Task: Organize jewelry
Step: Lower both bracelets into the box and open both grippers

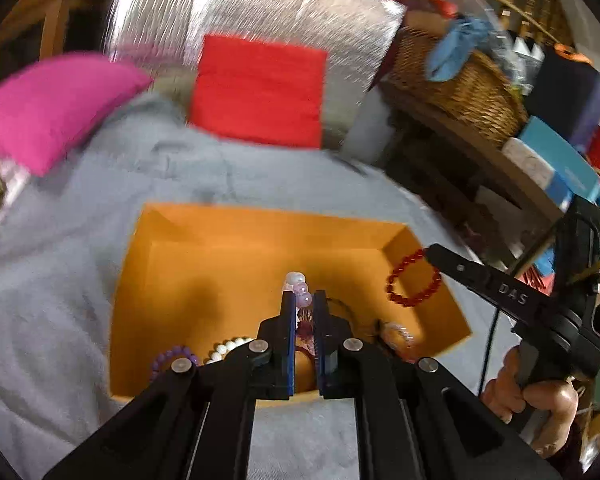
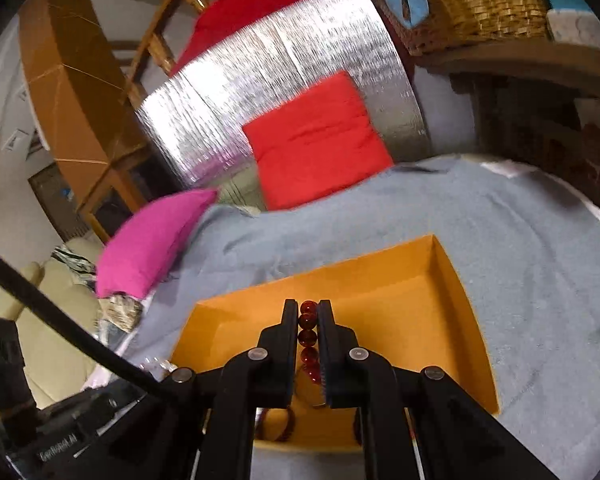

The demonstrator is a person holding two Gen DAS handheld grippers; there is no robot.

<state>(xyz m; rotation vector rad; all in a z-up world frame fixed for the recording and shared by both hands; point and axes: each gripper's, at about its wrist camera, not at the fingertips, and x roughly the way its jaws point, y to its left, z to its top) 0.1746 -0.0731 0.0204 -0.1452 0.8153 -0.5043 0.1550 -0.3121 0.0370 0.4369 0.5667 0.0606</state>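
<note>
An open orange box (image 1: 204,256) lies on a grey-blue cloth. My left gripper (image 1: 303,300) is shut on a pale pink and lilac bead bracelet (image 1: 300,286), held above the box's near end. My right gripper (image 2: 309,310) is shut on a dark red bead bracelet (image 2: 308,336); in the left wrist view that bracelet (image 1: 410,280) hangs as a loop over the box's right wall. A purple bracelet (image 1: 172,356), a white bead bracelet (image 1: 228,348) and a pink one (image 1: 400,332) lie in the box's near end, partly hidden by my fingers.
A red cushion (image 1: 260,88) and a magenta cushion (image 1: 48,108) lie at the far side of the cloth (image 1: 60,280), before a silver foil panel (image 2: 284,80). A wicker basket (image 1: 460,84) sits on a wooden shelf at right. The orange box also shows in the right wrist view (image 2: 400,292).
</note>
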